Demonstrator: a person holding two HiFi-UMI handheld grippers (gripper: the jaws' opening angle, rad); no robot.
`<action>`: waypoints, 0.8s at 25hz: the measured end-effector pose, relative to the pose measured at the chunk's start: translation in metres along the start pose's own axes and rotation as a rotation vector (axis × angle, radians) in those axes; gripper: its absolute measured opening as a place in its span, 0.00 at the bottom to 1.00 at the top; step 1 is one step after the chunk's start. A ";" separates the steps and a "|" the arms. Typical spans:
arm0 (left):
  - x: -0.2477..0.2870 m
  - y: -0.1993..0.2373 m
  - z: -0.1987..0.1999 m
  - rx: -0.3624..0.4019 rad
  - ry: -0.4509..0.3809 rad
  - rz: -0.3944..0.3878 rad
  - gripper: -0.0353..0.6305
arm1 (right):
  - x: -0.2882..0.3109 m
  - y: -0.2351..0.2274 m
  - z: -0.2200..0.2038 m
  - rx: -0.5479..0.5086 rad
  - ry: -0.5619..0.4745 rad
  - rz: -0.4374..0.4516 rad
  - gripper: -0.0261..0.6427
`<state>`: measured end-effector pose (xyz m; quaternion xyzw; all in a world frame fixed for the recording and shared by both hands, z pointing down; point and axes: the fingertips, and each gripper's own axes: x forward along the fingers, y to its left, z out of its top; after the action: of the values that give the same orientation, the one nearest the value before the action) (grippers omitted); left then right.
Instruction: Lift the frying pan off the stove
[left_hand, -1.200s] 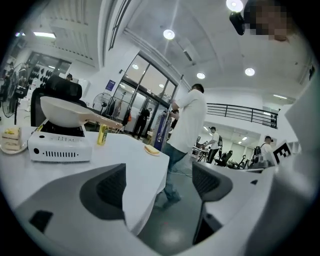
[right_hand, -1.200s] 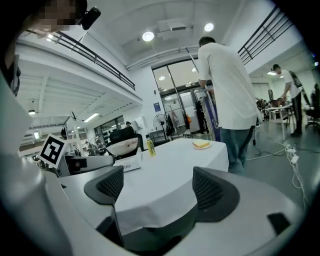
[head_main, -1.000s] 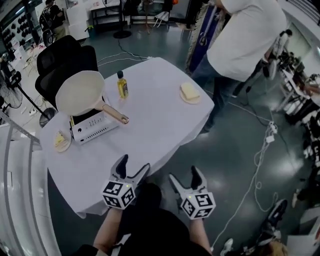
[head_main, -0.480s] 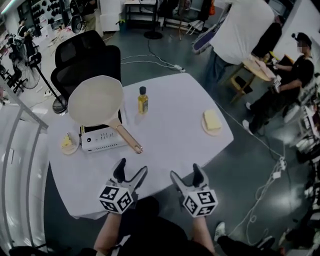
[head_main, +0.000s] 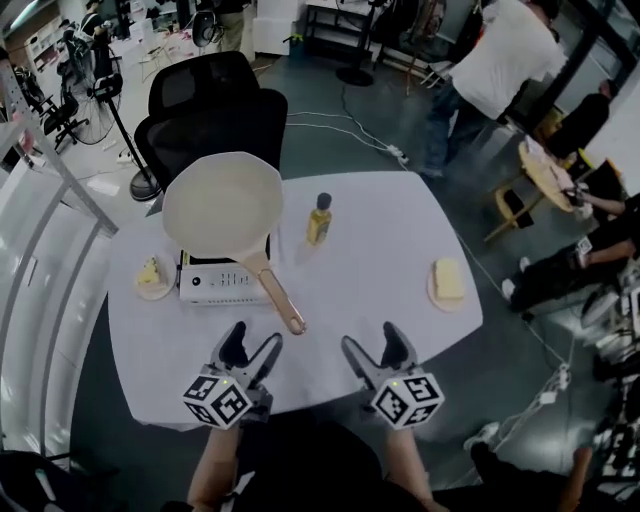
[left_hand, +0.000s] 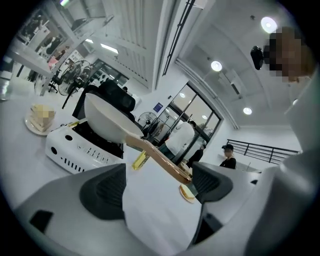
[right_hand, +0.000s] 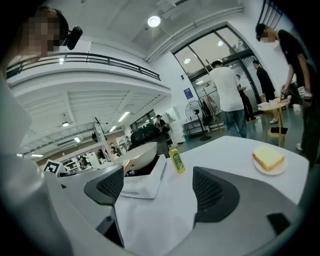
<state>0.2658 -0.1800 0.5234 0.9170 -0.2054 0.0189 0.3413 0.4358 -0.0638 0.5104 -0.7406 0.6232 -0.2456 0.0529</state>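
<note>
So far none of the lift is done. The left gripper hovers over the near edge of the table with its jaws spread and nothing between them. The right gripper beside it is just as wide and just as empty. The tip of the tan handle lies just ahead of the left gripper; that gripper's own view lines it up in the gap, farther off and untouched. The frying pan sits on the white stove toward the table's far left. Reaching the handle, closing on it and raising the pan clear all appear left to do.
</note>
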 end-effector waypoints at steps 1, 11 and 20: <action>-0.002 0.002 0.003 -0.018 -0.011 0.006 0.64 | 0.005 0.003 0.001 0.018 0.004 0.027 0.66; -0.011 0.018 0.013 -0.231 -0.026 -0.008 0.64 | 0.045 0.029 0.025 0.192 0.125 0.301 0.66; 0.040 0.024 0.036 -0.484 0.009 -0.150 0.64 | 0.087 0.087 -0.001 0.291 0.454 0.647 0.66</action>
<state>0.2891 -0.2334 0.5173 0.8212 -0.1340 -0.0520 0.5523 0.3661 -0.1654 0.5040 -0.4188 0.7782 -0.4588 0.0926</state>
